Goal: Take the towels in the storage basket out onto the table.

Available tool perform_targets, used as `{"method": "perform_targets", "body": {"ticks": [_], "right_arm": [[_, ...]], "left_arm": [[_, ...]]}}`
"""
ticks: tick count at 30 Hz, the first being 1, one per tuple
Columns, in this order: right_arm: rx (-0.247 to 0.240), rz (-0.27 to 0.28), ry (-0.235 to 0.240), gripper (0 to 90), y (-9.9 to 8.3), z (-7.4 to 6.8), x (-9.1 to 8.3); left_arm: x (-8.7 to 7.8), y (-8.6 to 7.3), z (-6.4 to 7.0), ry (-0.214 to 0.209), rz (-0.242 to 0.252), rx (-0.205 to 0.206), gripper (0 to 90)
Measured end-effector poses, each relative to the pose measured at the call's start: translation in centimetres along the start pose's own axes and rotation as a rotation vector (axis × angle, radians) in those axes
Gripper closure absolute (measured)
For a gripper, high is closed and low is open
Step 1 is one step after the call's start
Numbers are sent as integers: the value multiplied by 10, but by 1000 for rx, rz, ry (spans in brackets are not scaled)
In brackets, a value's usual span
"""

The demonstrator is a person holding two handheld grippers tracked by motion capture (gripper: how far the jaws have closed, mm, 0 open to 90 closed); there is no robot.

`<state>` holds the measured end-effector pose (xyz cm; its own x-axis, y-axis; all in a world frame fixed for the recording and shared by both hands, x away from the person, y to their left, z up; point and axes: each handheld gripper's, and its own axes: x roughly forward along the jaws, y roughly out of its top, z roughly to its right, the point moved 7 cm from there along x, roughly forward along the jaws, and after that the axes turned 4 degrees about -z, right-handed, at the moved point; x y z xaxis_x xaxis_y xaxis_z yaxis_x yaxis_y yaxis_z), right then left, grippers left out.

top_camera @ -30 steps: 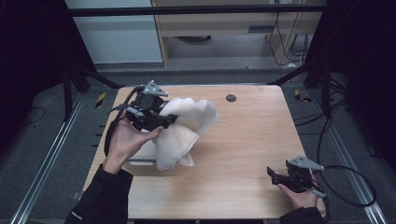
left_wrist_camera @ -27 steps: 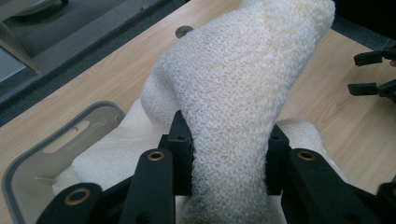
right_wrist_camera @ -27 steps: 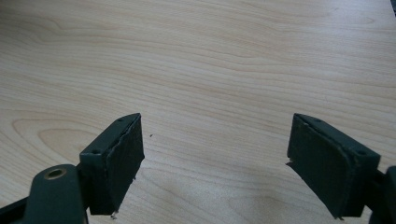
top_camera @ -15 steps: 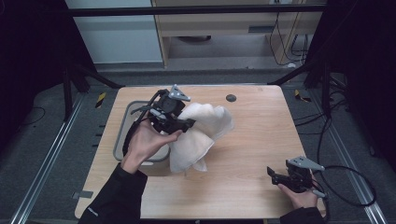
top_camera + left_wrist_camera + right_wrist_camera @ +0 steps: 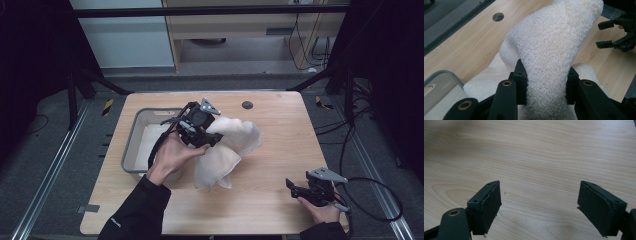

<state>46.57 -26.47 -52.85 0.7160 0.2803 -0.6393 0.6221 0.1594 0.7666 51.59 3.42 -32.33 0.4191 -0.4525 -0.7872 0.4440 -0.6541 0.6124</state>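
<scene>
No legible text, label, brand, number or sign is found in any view. A small pale mark on the sleeve (image 5: 116, 220) in the high view is too small and blurred to read.

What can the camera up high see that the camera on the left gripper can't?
The high view alone takes in the person's left hand and the whole grey bin, plus the dark floor around the table.

The left gripper view alone gives a close look at the left hand-held gripper with its jaws squeezed on the white towel, whose knitted loops are plain to see.

Both share the towel, the wooden table, the round hole in it, and the right hand-held gripper, open near the table's edge.
</scene>
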Motion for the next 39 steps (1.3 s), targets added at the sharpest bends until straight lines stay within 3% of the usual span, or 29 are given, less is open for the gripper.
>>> {"method": "perform_targets", "body": {"ticks": [21,39], "right_arm": [[-17,-6,-2,193,-1,0,1],[-21,-11,-4,190,-1,0,2]], "left_arm": [[68,-20,17,-58,-72,25,642],[97,-41,13,-67,-148,32,561]]}}
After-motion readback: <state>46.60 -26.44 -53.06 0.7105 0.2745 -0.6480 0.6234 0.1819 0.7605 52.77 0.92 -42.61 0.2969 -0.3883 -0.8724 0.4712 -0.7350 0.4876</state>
